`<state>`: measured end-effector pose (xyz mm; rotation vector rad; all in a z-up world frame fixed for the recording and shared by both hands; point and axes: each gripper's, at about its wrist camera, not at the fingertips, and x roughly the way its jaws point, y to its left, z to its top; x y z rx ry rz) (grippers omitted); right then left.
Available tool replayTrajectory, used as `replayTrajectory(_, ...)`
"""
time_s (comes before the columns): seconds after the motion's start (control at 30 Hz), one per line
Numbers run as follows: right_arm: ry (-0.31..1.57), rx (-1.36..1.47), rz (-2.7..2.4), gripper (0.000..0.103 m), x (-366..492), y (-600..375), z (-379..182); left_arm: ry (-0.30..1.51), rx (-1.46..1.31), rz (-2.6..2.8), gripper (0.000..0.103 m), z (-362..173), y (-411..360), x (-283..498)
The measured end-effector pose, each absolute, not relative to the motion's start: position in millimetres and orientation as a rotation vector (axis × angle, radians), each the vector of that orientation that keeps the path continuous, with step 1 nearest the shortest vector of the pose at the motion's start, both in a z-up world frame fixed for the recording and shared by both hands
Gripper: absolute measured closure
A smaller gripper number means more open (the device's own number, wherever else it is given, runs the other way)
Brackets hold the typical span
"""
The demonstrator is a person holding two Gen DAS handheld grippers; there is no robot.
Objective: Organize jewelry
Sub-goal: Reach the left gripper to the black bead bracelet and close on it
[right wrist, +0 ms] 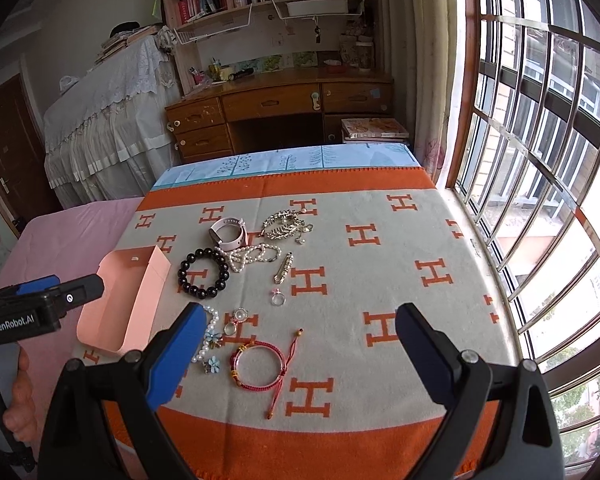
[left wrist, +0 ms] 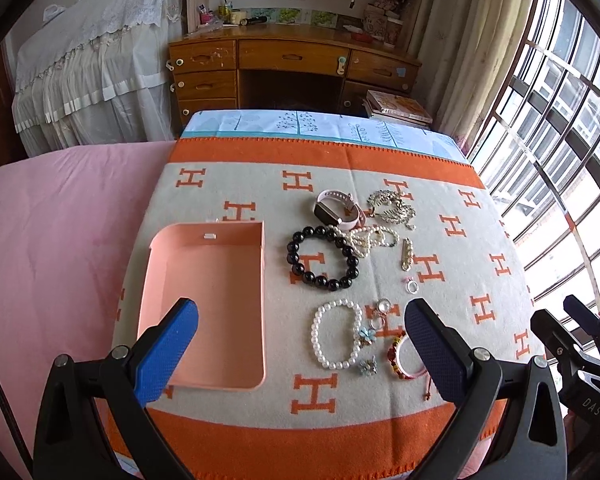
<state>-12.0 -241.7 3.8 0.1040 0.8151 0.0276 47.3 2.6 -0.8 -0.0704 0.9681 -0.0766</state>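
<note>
Right wrist, open tool, blanket edge

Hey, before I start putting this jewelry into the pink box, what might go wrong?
The black bead bracelet overlaps the small pearl strand, so lifting one may drag the other.

The silver ring is tiny and flat on the blanket; the wide-open right gripper may miss it.

The pink box looks light, so a nudge could shift it.

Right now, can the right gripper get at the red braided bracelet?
Probably yes. The right gripper hangs open just above the red braided bracelet, which lies flat on the blanket between the jaws, with nothing covering it.
</note>
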Motion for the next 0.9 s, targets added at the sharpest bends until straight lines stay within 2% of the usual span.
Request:
replayTrajectory(0.13, 0.877, 0.104, 0.026, 0.016, 10.5, -252.5, -9.6, 0.999, -0.011, -0.113, 0.001, -4.6, -1.6, 79.5)
replayTrajectory(0.4, 0.99, 0.097, 0.106, 0.026, 61.6, -252.1, -35.7, 1.143, 0.047, -0.181, 0.001, -29.5, -17.4, 140.2)
replayTrajectory(0.57, 1.092, 0.123, 0.209, 0.042, 113.3, -239.5, -59.6, 1.149, 0.171, -0.214, 0.001, -46.3, -33.5, 173.5)
replayTrajectory(0.63, 1.133, 0.141, 0.239, 0.048, 135.8, -233.6, -71.6, 1.168, 0.217, -0.238, 0.005, -56.0, -37.9, 187.5)
replayTrajectory(0.7, 1.169, 0.152, 0.248, 0.051, 156.2, -229.1, -83.2, 1.188, 0.265, -0.257, 0.011, -67.3, -41.8, 200.0)
replayTrajectory(0.73, 1.184, 0.155, 0.249, 0.052, 165.3, -226.7, -88.5, 1.202, 0.284, -0.269, 0.013, -73.3, -43.5, 205.3)
replayTrajectory(0.8, 1.215, 0.161, 0.25, 0.054, 180.6, -222.4, -98.5, 1.238, 0.313, -0.285, 0.022, -86.4, -45.4, 214.6)
replayTrajectory(0.9, 1.247, 0.16, 0.256, 0.054, 196.9, -216.4, -109.2, 1.284, 0.327, -0.311, 0.025, -103.5, -46.6, 224.9)
